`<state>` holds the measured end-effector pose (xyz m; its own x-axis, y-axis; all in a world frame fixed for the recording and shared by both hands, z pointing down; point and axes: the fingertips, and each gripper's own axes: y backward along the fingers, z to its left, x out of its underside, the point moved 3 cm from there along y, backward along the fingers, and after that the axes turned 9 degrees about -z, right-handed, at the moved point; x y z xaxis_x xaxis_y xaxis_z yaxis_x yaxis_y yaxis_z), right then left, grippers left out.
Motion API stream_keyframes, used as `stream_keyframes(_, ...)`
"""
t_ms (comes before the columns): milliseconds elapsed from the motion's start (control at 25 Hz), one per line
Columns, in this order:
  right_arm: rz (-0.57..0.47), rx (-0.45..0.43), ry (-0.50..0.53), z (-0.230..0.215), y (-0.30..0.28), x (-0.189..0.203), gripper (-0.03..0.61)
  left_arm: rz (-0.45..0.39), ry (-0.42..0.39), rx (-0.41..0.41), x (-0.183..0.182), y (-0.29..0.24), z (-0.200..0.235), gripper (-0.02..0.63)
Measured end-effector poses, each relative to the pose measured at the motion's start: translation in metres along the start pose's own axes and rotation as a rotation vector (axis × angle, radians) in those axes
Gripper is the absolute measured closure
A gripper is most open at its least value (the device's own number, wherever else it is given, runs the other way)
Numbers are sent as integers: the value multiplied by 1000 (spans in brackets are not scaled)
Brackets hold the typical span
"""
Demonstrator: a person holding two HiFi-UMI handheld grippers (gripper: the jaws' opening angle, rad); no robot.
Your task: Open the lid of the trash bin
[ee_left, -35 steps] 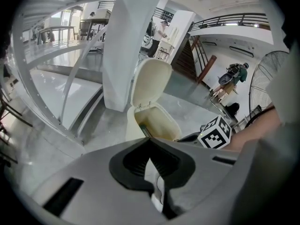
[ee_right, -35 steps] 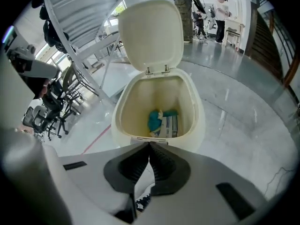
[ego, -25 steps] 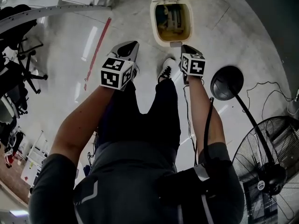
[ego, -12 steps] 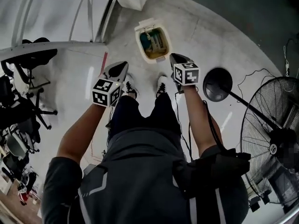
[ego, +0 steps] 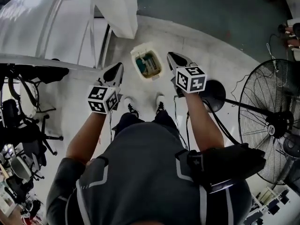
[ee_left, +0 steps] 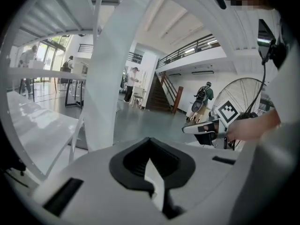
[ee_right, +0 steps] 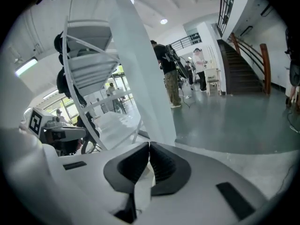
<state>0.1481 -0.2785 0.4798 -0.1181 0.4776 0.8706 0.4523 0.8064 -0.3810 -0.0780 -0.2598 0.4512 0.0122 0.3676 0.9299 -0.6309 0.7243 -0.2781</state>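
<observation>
The left tool (ee_left: 149, 142) has its 2 black jaws brought together at the tips with nothing between them, and the right tool (ee_right: 150, 146) likewise has its jaws pressed together and empty. The trash bin (ego: 134, 59) stands on the pale floor (ego: 201, 43) ahead of the person's 2 shoes (ego: 160, 103). In the head view it sits between the tips of the 2 tools and touches neither. Its mouth faces straight up, showing blue-green and yellow contents. Its lid (ego: 142, 47) is raised at the far edge, the side away from the person. The oblong rim has its long axis running away from the person, leaning a little to the left at the far end. Any print on the bin is too small to read. Each tool carries a marker cube (ego: 191, 78) printed with black-and-white square patterns, the only print that shows clearly. A thin cable (ego: 180, 121) trails along the floor near the right shoe. To the right, the round black base (ego: 213, 92) of a standing fan (ego: 272, 121) lies near the right forearm. Beyond the bin to the left rises a white column (ego: 115, 8), and dark office chairs (ego: 28, 130) stand well apart at the far left. The right gripper view shows a staircase (ee_right: 243, 69) and people standing (ee_right: 169, 74) in the hall beyond.
</observation>
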Motion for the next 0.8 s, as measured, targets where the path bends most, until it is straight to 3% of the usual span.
stream_keyframes(240,-130,-14,57,27,42,-67,551,-125,-26,18,-69,25,-17,606)
stream_keyframes(400,-199,-20,101,37,58,-104,551,-186,-93,-43,-105,28,-12,606)
stream_keyframes(520,-270,-29,147,47,75,-137,551,-228,-79,-68,-127,35,-12,606)
stream_keyframes(680,-382,-47,225,62,109,-186,551,-291,-74,-42,-172,53,-23,606)
stream_keyframes(800,-474,-74,281,78,132,-217,551,-339,-112,-59,-206,68,-28,606)
